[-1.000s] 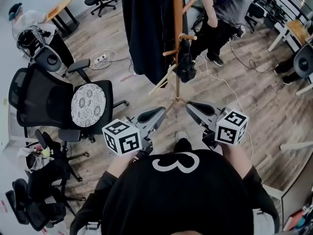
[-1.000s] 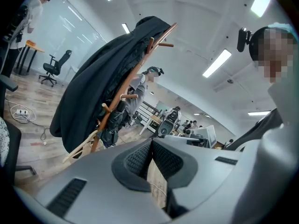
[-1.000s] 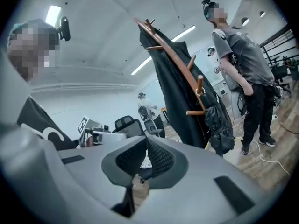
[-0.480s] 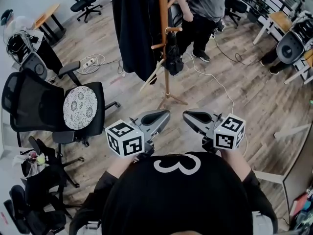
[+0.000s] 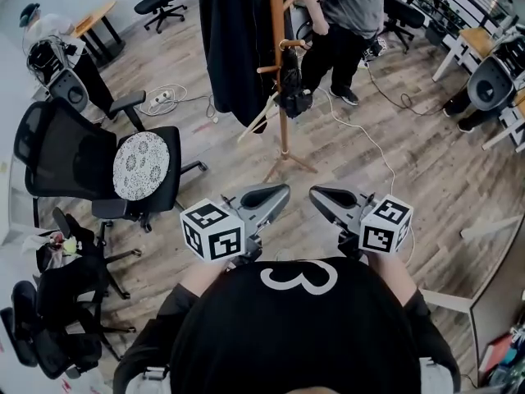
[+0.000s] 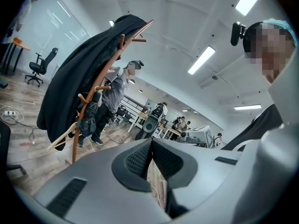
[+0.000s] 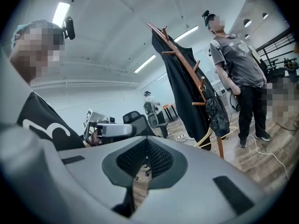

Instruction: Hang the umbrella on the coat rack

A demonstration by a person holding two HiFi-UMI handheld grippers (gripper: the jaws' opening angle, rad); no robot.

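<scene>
The left claw [image 5: 284,190] and right claw [image 5: 312,191] sit side by side, close in front of the person's chest. Both have their jaws pressed together on nothing, and each claw's own view shows only floor below the meeting pads. Straight ahead of the pair, and well apart from them, stands the rack [image 5: 280,64]. The umbrella [image 5: 292,89], black and folded, hangs from a short peg on it, beside a dark coat [image 5: 234,39] and a pale hanger [image 5: 257,124]. A bystander [image 5: 349,11] stands beyond the rack. I judge the hanging done. The next move calls only for keeping clear, or for stepping in to reseat the umbrella if it slips.
</scene>
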